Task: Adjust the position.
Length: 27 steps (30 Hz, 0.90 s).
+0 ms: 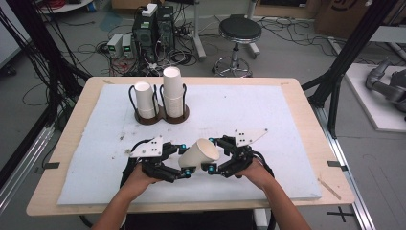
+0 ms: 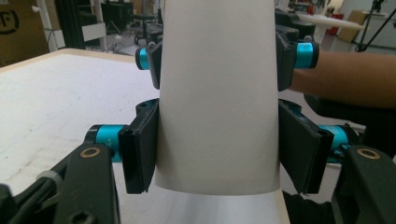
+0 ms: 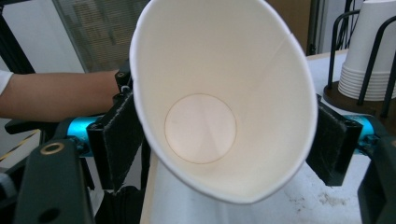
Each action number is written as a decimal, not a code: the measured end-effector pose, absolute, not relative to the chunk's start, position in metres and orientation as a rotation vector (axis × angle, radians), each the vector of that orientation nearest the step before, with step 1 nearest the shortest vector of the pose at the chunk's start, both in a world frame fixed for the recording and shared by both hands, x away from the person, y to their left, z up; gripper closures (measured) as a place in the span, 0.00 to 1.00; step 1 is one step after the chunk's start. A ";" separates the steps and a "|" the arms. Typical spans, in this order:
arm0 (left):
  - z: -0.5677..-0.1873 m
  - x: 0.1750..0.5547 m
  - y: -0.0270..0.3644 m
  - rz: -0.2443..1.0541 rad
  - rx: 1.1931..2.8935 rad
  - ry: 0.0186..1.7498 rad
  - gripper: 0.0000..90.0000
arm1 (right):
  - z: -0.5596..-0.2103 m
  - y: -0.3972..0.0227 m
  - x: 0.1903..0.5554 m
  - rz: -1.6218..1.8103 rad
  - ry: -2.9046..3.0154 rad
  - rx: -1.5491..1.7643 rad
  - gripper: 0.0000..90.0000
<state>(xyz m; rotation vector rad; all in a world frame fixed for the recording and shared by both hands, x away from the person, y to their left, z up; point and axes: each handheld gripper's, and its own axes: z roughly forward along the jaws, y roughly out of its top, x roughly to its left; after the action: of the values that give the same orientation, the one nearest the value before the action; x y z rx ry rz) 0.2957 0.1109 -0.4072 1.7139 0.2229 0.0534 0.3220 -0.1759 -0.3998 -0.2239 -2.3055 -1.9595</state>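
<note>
Left gripper point(image 1: 184, 160) fingers clamped on paper cup point(image 1: 200, 153), right gripper point(image 1: 213, 154) fingers apart, cup holder point(image 1: 160, 115) behind.

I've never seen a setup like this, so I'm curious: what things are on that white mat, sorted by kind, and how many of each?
Loose paper cup, held between both grippers: 1
Stacks of paper cups in the holder: 2
Dark two-ring cup holder: 1
Hand-held grippers: 2
Total: 6

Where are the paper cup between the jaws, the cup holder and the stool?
paper cup point(image 1: 200, 152), high view, on its side wall.
cup holder point(image 1: 161, 116), high view, on its brown base between the two stacks.
stool point(image 1: 240, 29), high view, on its black seat.
</note>
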 end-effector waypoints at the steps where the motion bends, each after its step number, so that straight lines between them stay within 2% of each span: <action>1: -0.408 0.295 0.110 0.047 1.709 0.218 0.40 | -0.400 -0.176 0.322 -1.965 -2.296 -0.217 0.30; 6: -0.410 0.295 0.104 0.050 1.744 0.205 0.41 | -0.397 -0.180 0.322 -1.984 -2.302 -0.168 0.40; 12: -0.411 0.294 0.098 0.048 1.775 0.222 0.39 | -0.396 -0.180 0.322 -1.962 -2.319 -0.142 0.43; 17: -0.406 0.292 0.098 0.107 1.801 0.246 0.29 | -0.396 -0.181 0.322 -1.950 -2.347 -0.159 0.43; 22: -0.405 0.291 0.099 0.129 1.826 0.252 0.29 | -0.397 -0.179 0.323 -1.933 -2.355 -0.169 0.42; 25: -0.408 0.292 0.097 0.119 1.860 0.225 0.38 | -0.396 -0.177 0.323 -1.940 -2.351 -0.170 0.42; 27: -0.410 0.291 0.094 0.110 1.868 0.237 0.40 | -0.396 -0.176 0.323 -1.935 -2.353 -0.172 0.42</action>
<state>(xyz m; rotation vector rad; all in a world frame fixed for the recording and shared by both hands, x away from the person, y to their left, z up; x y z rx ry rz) 0.2914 0.0943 -0.4096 1.8680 0.2371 0.1095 0.3226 -0.1758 -0.3960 -0.1724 -2.3531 -1.9348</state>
